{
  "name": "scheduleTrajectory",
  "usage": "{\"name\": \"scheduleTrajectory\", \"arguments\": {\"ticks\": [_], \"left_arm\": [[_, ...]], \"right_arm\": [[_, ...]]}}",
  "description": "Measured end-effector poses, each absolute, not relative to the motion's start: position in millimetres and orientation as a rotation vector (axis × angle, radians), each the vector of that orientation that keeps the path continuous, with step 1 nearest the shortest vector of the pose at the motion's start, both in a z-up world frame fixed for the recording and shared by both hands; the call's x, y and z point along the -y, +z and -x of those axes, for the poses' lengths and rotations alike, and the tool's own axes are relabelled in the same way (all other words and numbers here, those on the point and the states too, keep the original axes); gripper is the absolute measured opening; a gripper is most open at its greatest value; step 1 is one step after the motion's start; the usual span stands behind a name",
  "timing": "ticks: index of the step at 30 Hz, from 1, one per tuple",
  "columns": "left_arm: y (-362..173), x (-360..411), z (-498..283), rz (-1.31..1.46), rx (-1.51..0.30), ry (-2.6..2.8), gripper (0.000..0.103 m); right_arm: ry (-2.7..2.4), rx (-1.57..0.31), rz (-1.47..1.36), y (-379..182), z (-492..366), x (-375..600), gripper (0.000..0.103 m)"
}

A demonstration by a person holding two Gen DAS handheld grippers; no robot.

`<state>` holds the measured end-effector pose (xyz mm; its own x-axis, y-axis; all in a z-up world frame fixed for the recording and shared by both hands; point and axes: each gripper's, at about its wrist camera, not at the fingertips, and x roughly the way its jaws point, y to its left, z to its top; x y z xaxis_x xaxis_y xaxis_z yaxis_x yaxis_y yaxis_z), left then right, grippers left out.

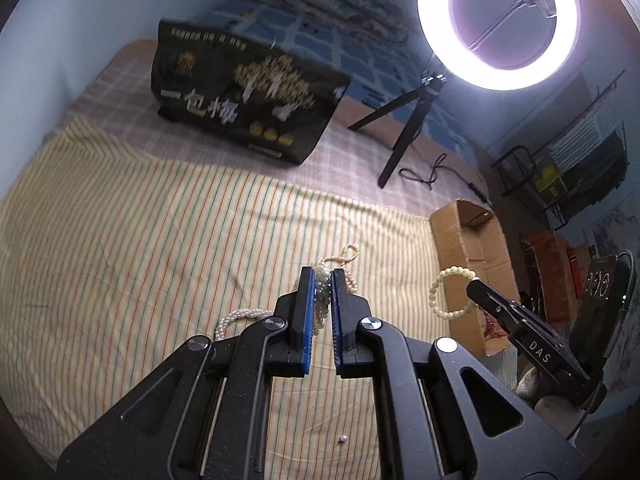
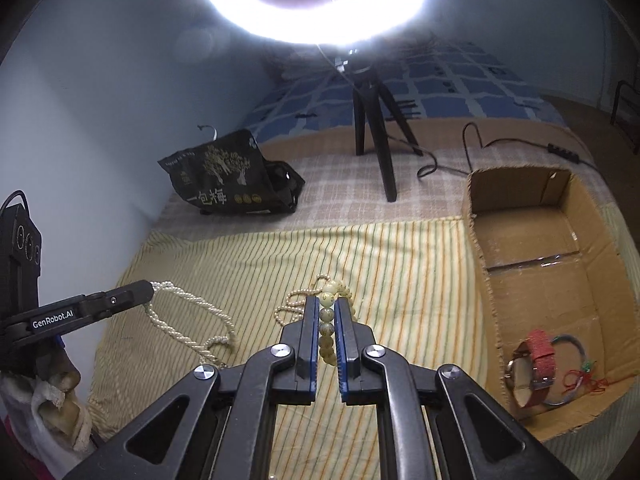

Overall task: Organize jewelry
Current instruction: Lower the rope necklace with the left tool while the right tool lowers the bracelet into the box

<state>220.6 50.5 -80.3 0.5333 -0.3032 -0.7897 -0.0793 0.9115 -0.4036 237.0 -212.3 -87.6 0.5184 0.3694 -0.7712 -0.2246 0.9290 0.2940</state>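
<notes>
Already two pieces are off the bed: the left gripper (image 1: 323,280) is clamped on a twisted rope necklace of small white pearls (image 1: 240,316), whose slack end trails on the yellow striped sheet (image 1: 140,220), while the right gripper (image 2: 329,312) is pinched tight on a bracelet of large pale cream beads (image 2: 326,320), which hangs as a round loop from its tips in the left wrist view.

A thinner strand of tiny pearl beads (image 2: 294,304) lies loose on the sheet just beyond the right gripper's tips, untouched, and one stray white bead (image 1: 342,438) rests on the sheet near its front edge.

The open brown cardboard box (image 2: 480,240) stands at the right edge of the sheet. In its near corner sit a watch with a red strap (image 2: 536,364), a thin blue bangle (image 2: 572,340) and a tangle of red cord (image 2: 588,380), so I judge the sorting partly done: those three are stowed, the two held pieces need carrying over and dropping in, and the thin strand comes after.

Behind, a black printed snack bag (image 1: 248,96) lies on the checked blanket (image 1: 120,88), and a glowing ring light on a black tripod (image 1: 404,136) stands near the far edge.
</notes>
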Motion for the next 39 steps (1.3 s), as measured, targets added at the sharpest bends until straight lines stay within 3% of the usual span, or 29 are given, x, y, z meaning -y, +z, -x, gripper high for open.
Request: {"name": "scheduleTrajectory", "arguments": {"ticks": [19, 39], "left_arm": [[-16.7, -9.7, -209.0, 0.401, -0.904, -0.254, 0.005], [28.7, 142.0, -252.0, 0.287, -0.895, -0.446, 0.005]], "right_arm": [[0.259, -0.857, -0.148, -40.8, -212.9, 281.1, 0.005], [0.123, -0.834, -0.178, -39.6, -205.8, 394.2, 0.005]]}}
